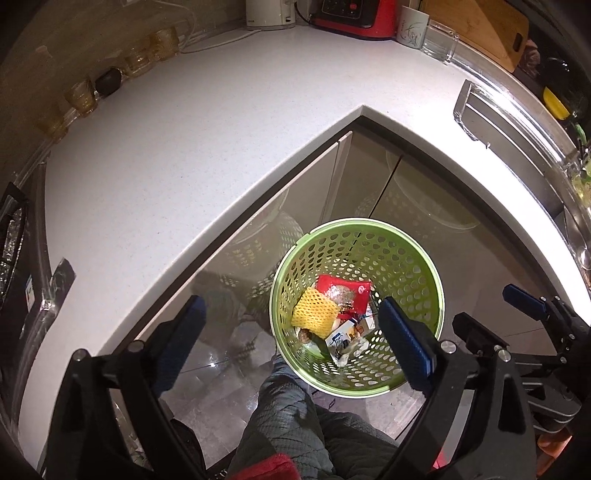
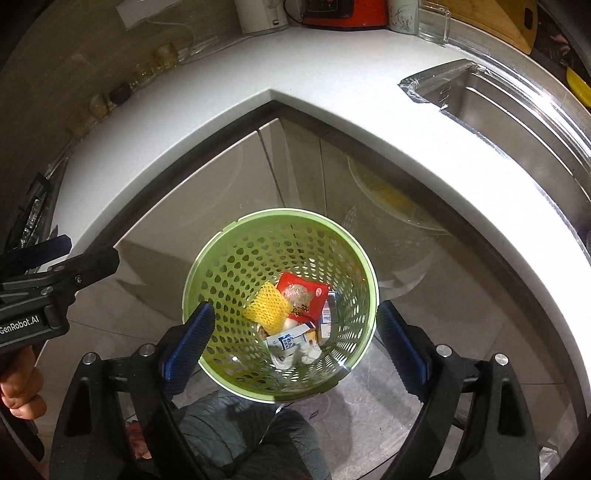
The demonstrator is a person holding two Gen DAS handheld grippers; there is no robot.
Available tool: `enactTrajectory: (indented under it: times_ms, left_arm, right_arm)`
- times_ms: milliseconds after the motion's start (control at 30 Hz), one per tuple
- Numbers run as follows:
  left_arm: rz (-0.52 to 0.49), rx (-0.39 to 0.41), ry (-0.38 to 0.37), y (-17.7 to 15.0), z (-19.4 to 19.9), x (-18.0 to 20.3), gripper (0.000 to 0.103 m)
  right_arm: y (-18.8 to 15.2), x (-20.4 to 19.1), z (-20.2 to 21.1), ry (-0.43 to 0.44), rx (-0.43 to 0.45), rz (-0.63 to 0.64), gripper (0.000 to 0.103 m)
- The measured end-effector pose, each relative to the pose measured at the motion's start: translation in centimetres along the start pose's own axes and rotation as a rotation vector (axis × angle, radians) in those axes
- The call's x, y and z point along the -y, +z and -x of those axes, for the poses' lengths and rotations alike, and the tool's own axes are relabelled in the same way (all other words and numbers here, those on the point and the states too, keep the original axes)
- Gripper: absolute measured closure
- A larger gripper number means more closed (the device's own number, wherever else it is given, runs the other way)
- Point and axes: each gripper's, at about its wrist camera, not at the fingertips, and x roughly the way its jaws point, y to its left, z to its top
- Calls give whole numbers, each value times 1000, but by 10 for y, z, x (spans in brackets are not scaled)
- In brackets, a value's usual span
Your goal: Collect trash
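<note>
A green perforated trash basket [image 1: 402, 258] [image 2: 258, 254] stands on the floor in front of the corner cabinets. It holds a yellow foam net [image 1: 316, 312] [image 2: 267, 306], a red wrapper [image 1: 343, 290] [image 2: 303, 293] and a white and blue packet [image 1: 341, 341] [image 2: 290, 341]. My left gripper [image 1: 295, 341] is open and empty, above the basket's left side. My right gripper [image 2: 295, 345] is open and empty, straddling the basket from above. The right gripper also shows in the left wrist view [image 1: 495, 314], and the left gripper in the right wrist view [image 2: 79, 254].
A white L-shaped counter [image 1: 177, 155] [image 2: 369, 96] wraps the corner. At its back stand amber glasses [image 1: 81, 98], a white appliance [image 1: 269, 14], a red appliance [image 1: 354, 16], a mug [image 1: 412, 27] and a cutting board [image 1: 487, 26]. A steel sink [image 2: 491, 99] is at right. The person's leg [image 1: 288, 417] is below.
</note>
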Motion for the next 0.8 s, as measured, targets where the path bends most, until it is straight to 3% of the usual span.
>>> enactTrajectory:
  times_ms: [200,400,800]
  left_arm:
    - [27,111,32,19,42,-6,12]
    - [66,280,63,46,112,-21,8]
    - [177,525,192,88,238,-55,8]
  right_arm:
    - [26,-3,38,-33,75,2,9]
    - [64,-15,98,-29,209,45,7]
    - [127,-60,246,36,560,181,2]
